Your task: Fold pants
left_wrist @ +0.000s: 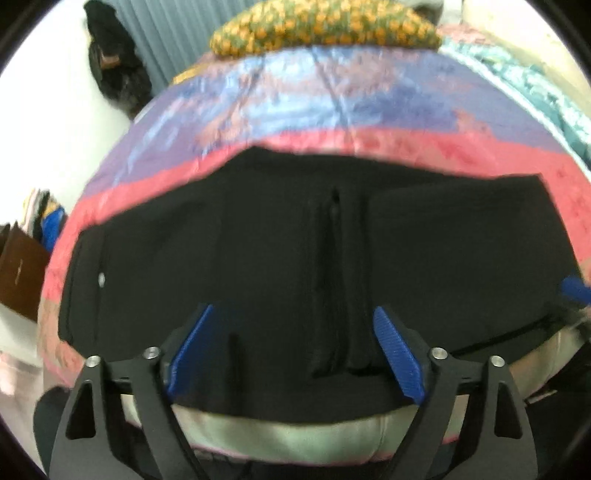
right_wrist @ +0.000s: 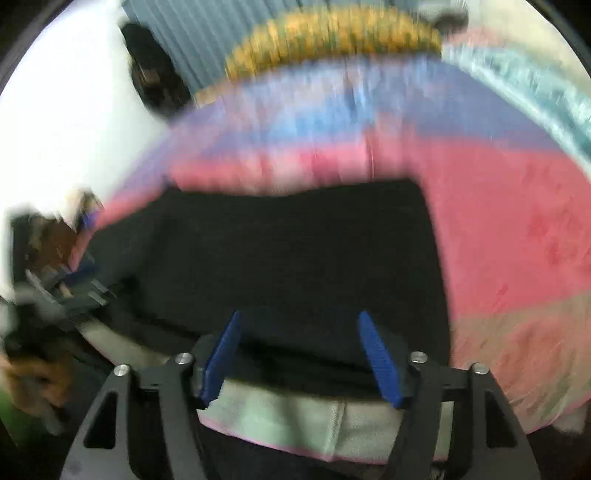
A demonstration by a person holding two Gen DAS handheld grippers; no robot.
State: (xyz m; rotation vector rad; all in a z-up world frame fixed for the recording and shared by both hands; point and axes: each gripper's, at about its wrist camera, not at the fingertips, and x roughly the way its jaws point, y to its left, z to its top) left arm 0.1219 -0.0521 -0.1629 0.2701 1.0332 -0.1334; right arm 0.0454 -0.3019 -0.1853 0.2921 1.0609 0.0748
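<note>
A bed under a glossy pink, blue and purple striped bedspread [left_wrist: 295, 110] carries an orange-patterned pillow [left_wrist: 325, 29] before a grey ribbed wall panel [left_wrist: 166, 40] and bright white wall [left_wrist: 48, 110].

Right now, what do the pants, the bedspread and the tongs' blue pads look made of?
Pants: black matte woven fabric, probably cotton blend; seams show, no shine.
Bedspread: glossy, satin-like cloth; creases catch light.
Blue pads on the left tongs: ridged hard plastic, possibly printed. Right tongs look alike.

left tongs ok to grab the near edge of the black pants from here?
Probably yes. The left tongs are open right over the black pants, whose near edge lies between the fingers, with nothing covering it. The bedspread beneath looks flat.
</note>
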